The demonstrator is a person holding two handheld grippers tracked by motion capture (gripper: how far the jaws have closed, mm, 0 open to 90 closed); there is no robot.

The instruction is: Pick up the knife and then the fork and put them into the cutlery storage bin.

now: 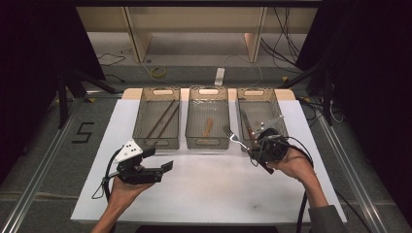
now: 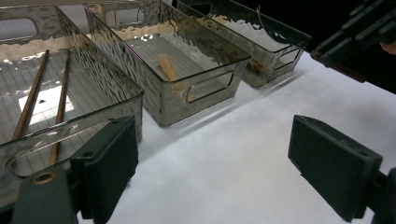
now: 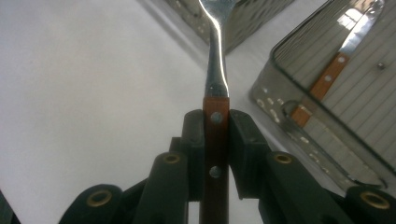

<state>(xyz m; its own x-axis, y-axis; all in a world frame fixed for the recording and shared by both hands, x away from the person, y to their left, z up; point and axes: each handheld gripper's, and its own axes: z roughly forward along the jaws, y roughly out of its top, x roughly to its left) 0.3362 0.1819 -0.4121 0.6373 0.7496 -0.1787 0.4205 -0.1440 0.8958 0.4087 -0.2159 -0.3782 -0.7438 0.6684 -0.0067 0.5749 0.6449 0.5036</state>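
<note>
Chopsticks (image 1: pixel 163 119) in left bin (image 1: pixel 156 142)

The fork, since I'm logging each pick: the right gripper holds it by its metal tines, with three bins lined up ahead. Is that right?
Not quite. The right gripper holds the fork by its wooden handle, not the tines; the right gripper view shows the pads clamped on the riveted wood. Three bins do stand ahead.
</note>
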